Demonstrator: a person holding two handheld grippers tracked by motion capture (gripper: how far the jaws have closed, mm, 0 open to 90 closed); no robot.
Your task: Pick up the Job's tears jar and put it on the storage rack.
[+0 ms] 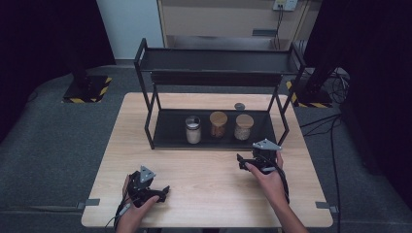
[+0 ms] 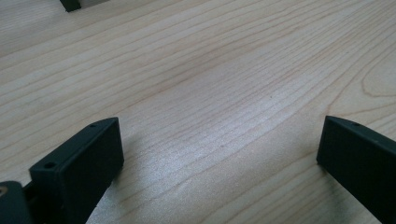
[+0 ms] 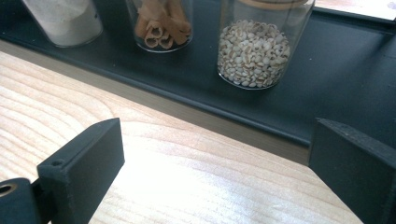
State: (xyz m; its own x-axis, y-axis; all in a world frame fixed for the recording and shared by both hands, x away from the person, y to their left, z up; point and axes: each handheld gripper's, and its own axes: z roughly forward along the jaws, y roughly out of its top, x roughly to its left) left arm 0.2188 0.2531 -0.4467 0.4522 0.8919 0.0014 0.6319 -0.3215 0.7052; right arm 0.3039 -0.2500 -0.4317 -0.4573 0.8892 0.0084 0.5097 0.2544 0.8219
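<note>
Three glass jars stand in a row on the lower shelf [image 1: 170,132] of a black two-tier rack: a metal-lidded jar of white powder [image 1: 193,129] [image 3: 65,21], a wood-lidded jar of brown sticks [image 1: 218,124] [image 3: 161,25], and a wood-lidded jar of pale grains [image 1: 243,127] [image 3: 254,49]. My right gripper [image 1: 245,162] [image 3: 215,170] rests open on the table just in front of the shelf, facing the grain jar, nothing between its jaws. Over bare wood at the table's front left, my left gripper [image 1: 155,190] [image 2: 219,161] is held open and empty.
The rack's upper shelf [image 1: 218,60] overhangs the jars. A small grey round object [image 1: 239,106] lies on the wooden table [image 1: 204,184] behind the rack. Cables and stand bases sit on the floor at both sides.
</note>
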